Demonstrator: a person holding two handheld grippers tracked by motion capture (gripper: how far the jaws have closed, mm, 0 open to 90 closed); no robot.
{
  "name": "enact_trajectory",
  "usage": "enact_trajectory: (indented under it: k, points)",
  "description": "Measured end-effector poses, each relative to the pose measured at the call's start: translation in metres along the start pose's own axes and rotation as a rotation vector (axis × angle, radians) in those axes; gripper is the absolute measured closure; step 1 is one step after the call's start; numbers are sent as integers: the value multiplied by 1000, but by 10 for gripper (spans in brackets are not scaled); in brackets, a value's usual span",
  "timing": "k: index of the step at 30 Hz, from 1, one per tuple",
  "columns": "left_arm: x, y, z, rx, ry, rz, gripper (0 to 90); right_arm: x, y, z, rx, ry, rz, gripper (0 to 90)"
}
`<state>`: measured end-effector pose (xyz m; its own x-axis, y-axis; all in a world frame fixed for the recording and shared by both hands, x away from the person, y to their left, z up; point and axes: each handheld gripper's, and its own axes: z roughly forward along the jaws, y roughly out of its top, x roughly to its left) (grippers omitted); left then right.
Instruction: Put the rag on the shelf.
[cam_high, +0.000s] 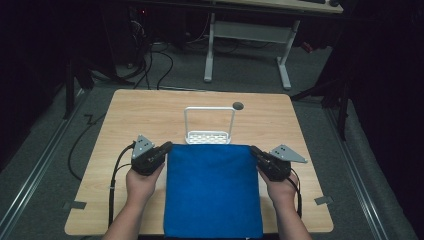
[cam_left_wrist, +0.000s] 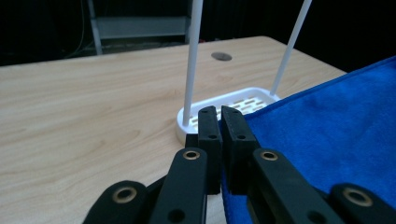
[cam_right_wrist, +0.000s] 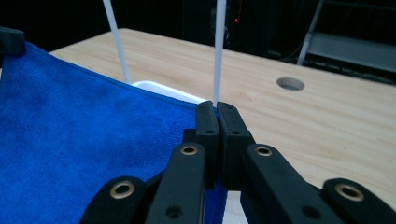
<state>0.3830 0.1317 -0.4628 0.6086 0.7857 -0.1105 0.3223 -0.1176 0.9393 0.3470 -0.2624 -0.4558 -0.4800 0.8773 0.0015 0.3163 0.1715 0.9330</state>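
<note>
Cloth (cam_high: 214, 190), bright blue, hangs stretched between the two grippers, its top edge held level above the table (cam_high: 125, 125) and its lower part draping toward the person's side. Each far corner is pinched: the left gripper (cam_high: 167, 146) has its jaws closed tight on the cloth's left corner, as the left gripper view shows at (cam_left_wrist: 220, 116), and the right gripper (cam_high: 253, 149) is clamped the same way on the right corner, seen close at (cam_right_wrist: 217, 112) in the right gripper view.

Just beyond the top edge stands a white rack (cam_high: 209, 136), a slotted tray with a tall thin hoop (cam_high: 209, 108) rising from it. It sits directly ahead of the cloth, between the two grippers, and its tray is partly hidden by the cloth's edge. A small round hole (cam_high: 238, 105) lies in the tabletop beyond the rack's right post.

Bare wood lies open to the left and right of the cloth and behind the rack up to the far edge. The table's side edges are near each hand.
</note>
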Motion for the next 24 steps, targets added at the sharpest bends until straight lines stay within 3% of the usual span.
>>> enact_trajectory:
  k: [12, 24]
  points:
    - [-8, 16, -17, -81, -13, 21, 873, 6, 16, -14, -72, 1, -19, 889]
    - [-23, 40, -44, -193, -23, 75, 875, 14, 43, -45, -199, 3, -47, 889]
